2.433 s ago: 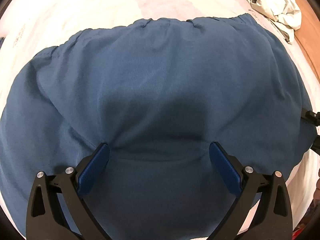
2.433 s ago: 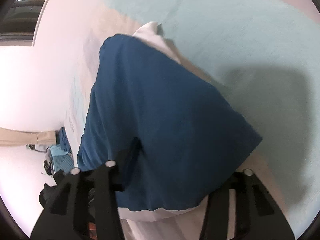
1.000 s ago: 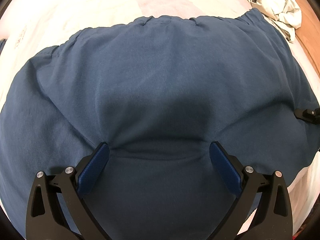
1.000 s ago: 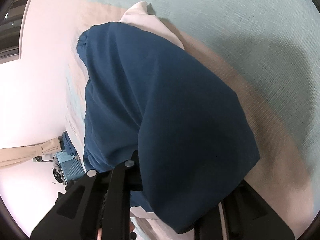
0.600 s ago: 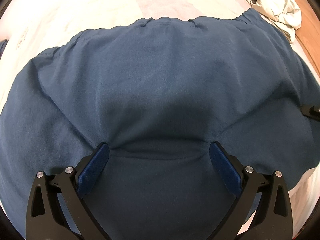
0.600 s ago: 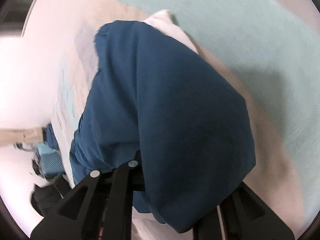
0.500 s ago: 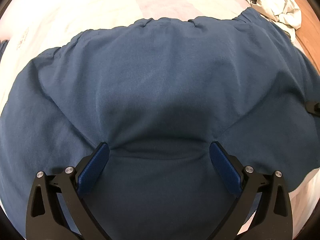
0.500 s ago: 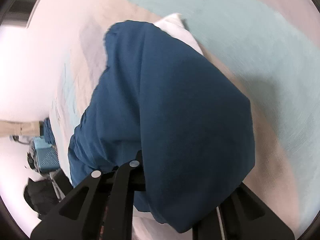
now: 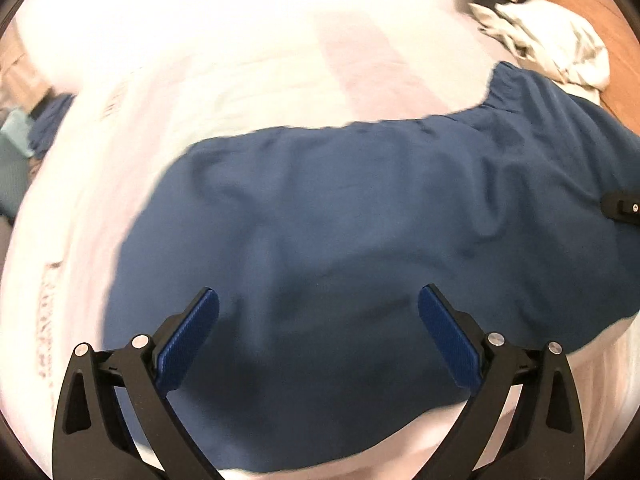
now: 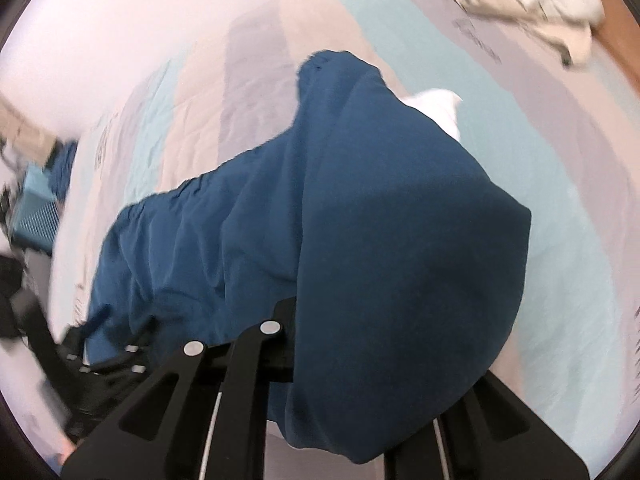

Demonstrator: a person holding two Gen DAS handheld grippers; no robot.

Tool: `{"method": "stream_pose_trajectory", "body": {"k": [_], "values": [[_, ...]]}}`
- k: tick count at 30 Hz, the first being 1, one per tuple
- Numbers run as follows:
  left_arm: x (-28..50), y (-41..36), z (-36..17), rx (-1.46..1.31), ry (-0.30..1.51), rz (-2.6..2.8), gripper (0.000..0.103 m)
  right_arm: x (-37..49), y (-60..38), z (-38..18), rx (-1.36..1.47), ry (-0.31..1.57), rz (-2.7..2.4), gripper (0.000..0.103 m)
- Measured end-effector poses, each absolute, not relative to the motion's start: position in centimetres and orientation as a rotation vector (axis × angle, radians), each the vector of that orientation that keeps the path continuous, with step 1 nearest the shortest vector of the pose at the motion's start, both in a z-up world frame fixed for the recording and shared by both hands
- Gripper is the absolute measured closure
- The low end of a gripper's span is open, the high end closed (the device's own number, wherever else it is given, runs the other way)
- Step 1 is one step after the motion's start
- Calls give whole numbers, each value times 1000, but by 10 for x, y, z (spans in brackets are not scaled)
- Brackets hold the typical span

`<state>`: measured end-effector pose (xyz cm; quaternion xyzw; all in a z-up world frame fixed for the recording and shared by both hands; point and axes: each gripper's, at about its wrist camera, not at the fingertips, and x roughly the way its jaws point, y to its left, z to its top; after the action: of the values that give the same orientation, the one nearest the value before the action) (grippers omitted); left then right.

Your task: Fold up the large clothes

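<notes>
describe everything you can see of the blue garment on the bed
The blue garment is a large dark blue piece of soft, matte woven cloth with a gathered, elastic-looking edge along its far side. It lies rumpled on the pale striped bed sheet. The right claw is shut on one part, lifting it so a fold drapes over the fingers. The left claw is open above it, its pads apart.

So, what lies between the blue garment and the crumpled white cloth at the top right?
Nothing in the left wrist view: the blue garment reaches the crumpled white cloth. In the right wrist view, striped bedsheet lies between them.
</notes>
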<state>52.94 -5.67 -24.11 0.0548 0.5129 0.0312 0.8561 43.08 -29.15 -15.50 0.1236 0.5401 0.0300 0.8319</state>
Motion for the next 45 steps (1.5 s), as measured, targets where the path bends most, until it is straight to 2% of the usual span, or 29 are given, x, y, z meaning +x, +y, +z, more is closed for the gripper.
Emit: {"method": "stream_pose_trajectory", "body": {"k": [16,25,33,39,45], "values": [[476,43,-236,28,1086,233,6,427,-142,-132,-160,1068,216,93],[487,79,-267,-55,1134,191,5,427,-47,-147,-359,1069,302,93],[461,111,-241,-63,1052,201,6,415,4,-150,-460,1045,368,94],[445,136,-255,-138,1078,235,6,399,35,-144,-535,1006,425,94],[434,142,-245,-180,1051,270,6,393,55,-145,-564,1015,458,94]]}}
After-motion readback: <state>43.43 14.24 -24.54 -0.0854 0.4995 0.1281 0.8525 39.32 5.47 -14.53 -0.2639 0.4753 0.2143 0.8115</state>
